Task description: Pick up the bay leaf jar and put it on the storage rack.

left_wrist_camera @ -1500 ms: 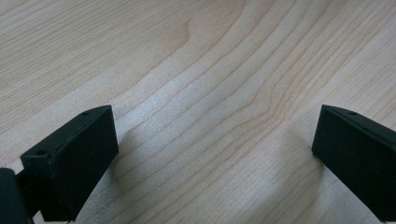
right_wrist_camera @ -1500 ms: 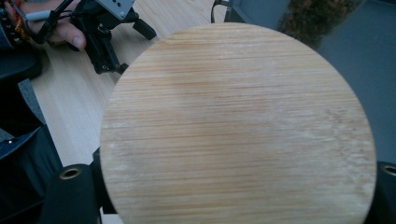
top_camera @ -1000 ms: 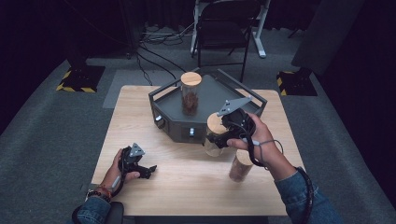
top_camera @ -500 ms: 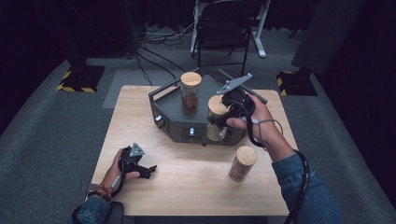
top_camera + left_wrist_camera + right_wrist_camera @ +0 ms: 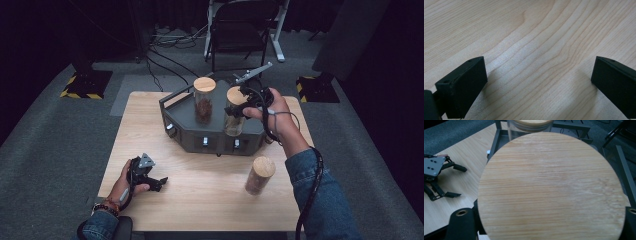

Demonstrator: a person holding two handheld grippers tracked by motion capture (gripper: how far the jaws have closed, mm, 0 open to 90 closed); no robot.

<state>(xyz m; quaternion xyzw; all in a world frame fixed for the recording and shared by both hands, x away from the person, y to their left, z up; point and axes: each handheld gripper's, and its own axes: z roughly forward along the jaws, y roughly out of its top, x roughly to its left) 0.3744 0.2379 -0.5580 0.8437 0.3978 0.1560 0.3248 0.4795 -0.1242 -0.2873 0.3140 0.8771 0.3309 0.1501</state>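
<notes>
From the high view, the right gripper (image 5: 239, 111) holds a glass jar (image 5: 234, 122) with a bamboo lid over the dark tray (image 5: 172, 112) that stands at the far middle of the tabletop (image 5: 200, 195). A second jar (image 5: 203, 100) stands upright in the left part of that tray, and a third jar (image 5: 259, 176) stands on the tabletop toward the near right corner. The left gripper (image 5: 159, 182) rests near the near left corner, in the person's left hand (image 5: 125, 180).

The right gripper view shows what the high one cannot: the held jar's round lid (image 5: 551, 187) from straight above, its grain plain, with a black finger (image 5: 461, 225) tight against its left rim and another at its right rim, so the fingers are clenched on the jar just under the lid. Behind it rises the second jar's lid (image 5: 534, 123), and the left gripper (image 5: 447, 180) lies on the wood at far left. The left gripper view shows its own fingers (image 5: 464, 87) spread wide over bare tabletop, holding nothing.

A second ago the held jar was nearer the tray's front edge, close to the third jar; now it has moved farther back and up over the tray's right half. The left gripper has stayed where it was.
</notes>
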